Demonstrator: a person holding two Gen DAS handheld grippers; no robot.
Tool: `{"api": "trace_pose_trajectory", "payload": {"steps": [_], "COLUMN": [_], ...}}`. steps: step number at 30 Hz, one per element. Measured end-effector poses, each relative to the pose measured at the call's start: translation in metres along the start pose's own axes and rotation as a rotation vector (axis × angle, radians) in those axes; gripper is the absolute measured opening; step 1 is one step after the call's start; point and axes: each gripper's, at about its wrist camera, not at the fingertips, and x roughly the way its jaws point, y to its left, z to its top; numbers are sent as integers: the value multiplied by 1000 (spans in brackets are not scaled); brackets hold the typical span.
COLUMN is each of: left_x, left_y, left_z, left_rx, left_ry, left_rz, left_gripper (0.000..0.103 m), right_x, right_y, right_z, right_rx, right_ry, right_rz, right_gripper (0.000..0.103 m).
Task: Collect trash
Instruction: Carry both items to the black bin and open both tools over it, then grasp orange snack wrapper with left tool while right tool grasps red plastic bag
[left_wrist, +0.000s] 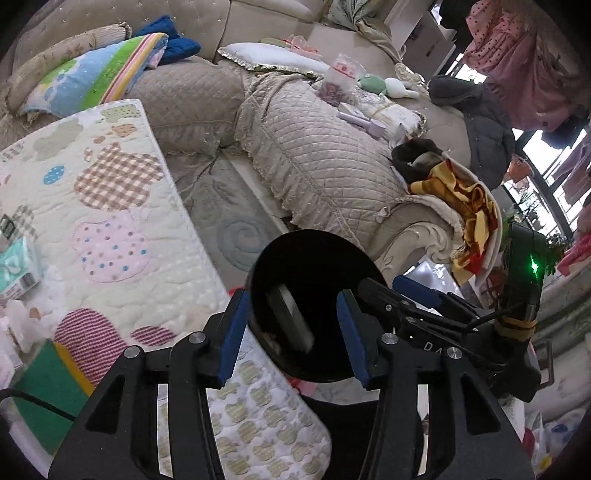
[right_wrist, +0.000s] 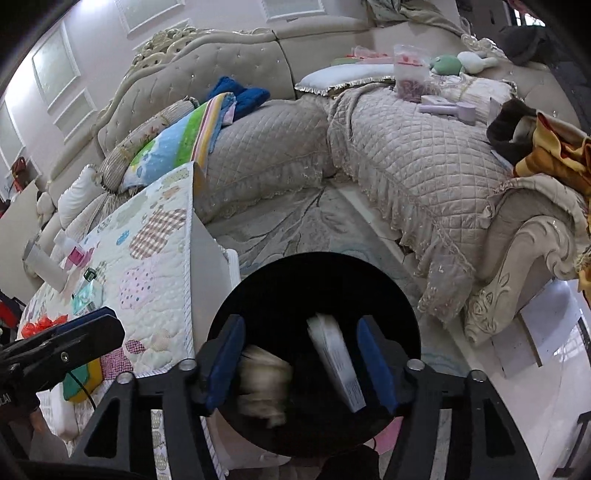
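Observation:
A round black trash bin (left_wrist: 314, 306) stands on the floor beside the quilted table (left_wrist: 110, 229). My left gripper (left_wrist: 291, 336) is open, its blue pads either side of the bin's near rim. Inside the bin lies a flat grey-white box (left_wrist: 291, 317). In the right wrist view my right gripper (right_wrist: 301, 363) is open above the bin (right_wrist: 314, 291). A blurred pale crumpled wad (right_wrist: 264, 384) is between the pads, apart from them, over the bin. The white box (right_wrist: 336, 365) leans inside the bin. The right gripper (left_wrist: 417, 295) also shows in the left wrist view.
The table holds a teal tissue pack (right_wrist: 86, 297), a green and yellow sponge (left_wrist: 55, 373), orange scraps (right_wrist: 42, 325) and small bottles. A quilted sofa (right_wrist: 406, 155) curves behind with cushions, toys and clothes. A carpet (left_wrist: 229, 206) lies between them.

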Motion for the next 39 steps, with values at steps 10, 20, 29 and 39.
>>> {"api": "trace_pose_trajectory", "payload": {"steps": [10,20,29,39], "left_x": [-42,-84,-130,-183], "left_y": [24,65,112,183], "left_z": [-16,-34,-54,-85], "left_rx": [6,-29,-113,-228], "left_ry": [-68,-111,-142,-167], "left_rz": [162,269,329,429], "left_gripper": [48,48,48,48], "right_x": [3,0,-7,6], "right_y": [41,106,178,251], "right_z": [-9,-13,-15,-34], "right_rx": [-43,-134,-242,-357], "right_ry": [12,18,25,88], "right_rz": [49,121,216,309], "right_gripper": [62,62,64,65]}}
